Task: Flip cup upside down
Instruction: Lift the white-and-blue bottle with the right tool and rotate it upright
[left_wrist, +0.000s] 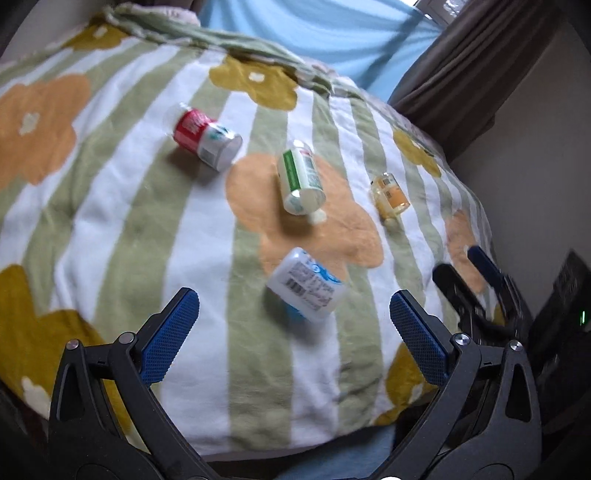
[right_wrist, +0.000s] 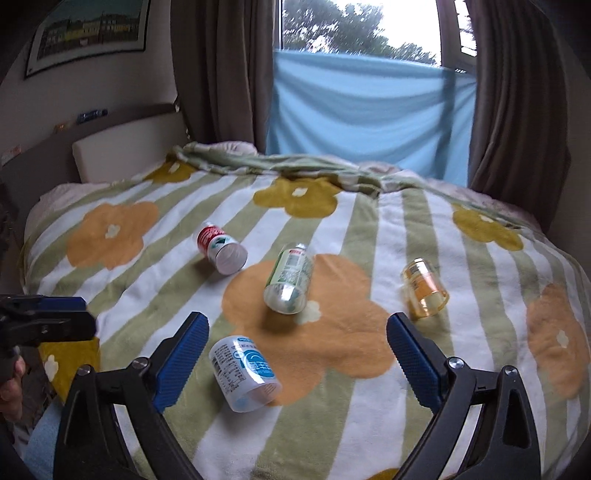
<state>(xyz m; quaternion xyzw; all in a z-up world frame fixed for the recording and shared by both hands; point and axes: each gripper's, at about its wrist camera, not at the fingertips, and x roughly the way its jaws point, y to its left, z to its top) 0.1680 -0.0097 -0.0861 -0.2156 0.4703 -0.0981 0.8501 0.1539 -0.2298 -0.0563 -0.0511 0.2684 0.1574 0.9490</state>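
Several clear plastic cups lie on their sides on a flowered, striped blanket (left_wrist: 122, 221) (right_wrist: 369, 229). The blue-label cup (left_wrist: 306, 286) (right_wrist: 243, 373) lies nearest, just ahead of my open left gripper (left_wrist: 293, 299) and low between the fingers of my open right gripper (right_wrist: 297, 319). Farther off lie a green-label cup (left_wrist: 301, 177) (right_wrist: 290, 278), a red-label cup (left_wrist: 205, 138) (right_wrist: 221, 249) and an orange-tinted cup (left_wrist: 389, 194) (right_wrist: 424, 288). Neither gripper holds anything. The right gripper (left_wrist: 461, 266) shows at the blanket's right edge, and the left gripper (right_wrist: 48, 310) at the left.
The blanket covers a bed with a white headboard cushion (right_wrist: 125, 151) at the far left. Beyond it hang a light blue cloth (right_wrist: 369, 107) and brown curtains (right_wrist: 221, 74). A black device (left_wrist: 569, 314) stands right of the bed. A hand (right_wrist: 11, 380) shows at the left edge.
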